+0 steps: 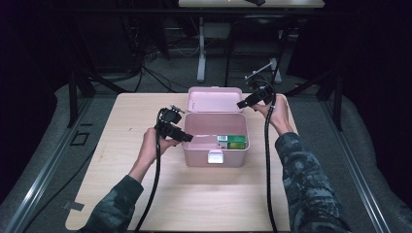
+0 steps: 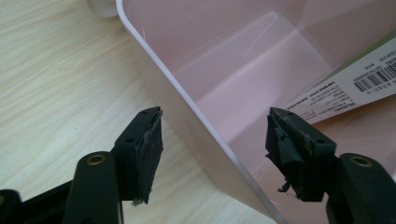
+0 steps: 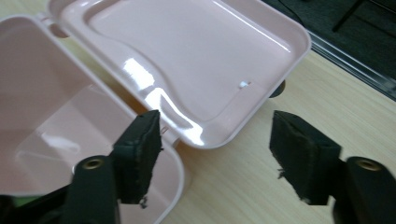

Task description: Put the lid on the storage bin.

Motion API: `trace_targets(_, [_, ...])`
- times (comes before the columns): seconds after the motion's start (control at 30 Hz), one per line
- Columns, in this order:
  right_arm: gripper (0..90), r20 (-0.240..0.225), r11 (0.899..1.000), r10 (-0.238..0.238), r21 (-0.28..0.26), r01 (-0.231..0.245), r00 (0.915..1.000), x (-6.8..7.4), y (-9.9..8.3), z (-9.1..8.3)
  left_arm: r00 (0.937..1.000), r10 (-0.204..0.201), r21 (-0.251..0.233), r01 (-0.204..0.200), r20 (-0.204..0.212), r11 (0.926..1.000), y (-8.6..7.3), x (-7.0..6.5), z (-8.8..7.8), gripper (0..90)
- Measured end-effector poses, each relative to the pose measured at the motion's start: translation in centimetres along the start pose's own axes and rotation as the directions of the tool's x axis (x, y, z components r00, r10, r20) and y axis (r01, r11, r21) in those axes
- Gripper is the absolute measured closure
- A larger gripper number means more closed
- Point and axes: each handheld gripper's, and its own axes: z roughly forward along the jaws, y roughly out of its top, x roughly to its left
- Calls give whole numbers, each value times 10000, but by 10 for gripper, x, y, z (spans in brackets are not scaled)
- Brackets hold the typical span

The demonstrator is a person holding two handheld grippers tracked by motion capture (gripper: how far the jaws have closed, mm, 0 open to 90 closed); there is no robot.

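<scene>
A pink plastic box (image 1: 214, 158) stands open on the wooden table, its lid (image 1: 215, 99) laid back behind it. Inside at the right lies a green packet (image 1: 236, 141) with a white barcode label (image 2: 355, 86). My left gripper (image 1: 187, 137) is at the box's left wall; in the left gripper view its jaws (image 2: 215, 140) straddle that wall (image 2: 187, 107) without touching it. My right gripper (image 1: 241, 104) hovers by the lid's right corner. In the right gripper view it (image 3: 219, 140) stands open with the lid's corner (image 3: 187, 60) and the box rim (image 3: 46, 107) ahead.
The table (image 1: 145, 194) has bare wood in front of and to both sides of the box. A white latch (image 1: 215, 157) sits on the box's front wall. Table legs and cables crowd the dark floor beyond the far edge.
</scene>
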Motion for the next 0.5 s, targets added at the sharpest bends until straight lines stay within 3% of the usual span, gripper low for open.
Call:
trace_targets(0.23, [539, 397, 9980, 636, -97, -632, 9972, -10, 3, 23, 9994, 25, -66, -27, -345, 10000, -1, -6, 3, 523])
trace_targets(0.4, [601, 783, 9925, 1197, -336, -1174, 9897, -17, 2, 32, 9979, -151, -195, 139, -623, 9997, -3, -5, 3, 619])
trace_targets(0.5, [618, 890, 9888, 1475, -353, -1449, 9850, -22, 0, 38, 9976, -166, -186, 154, -667, 9997, -3, -6, 3, 626])
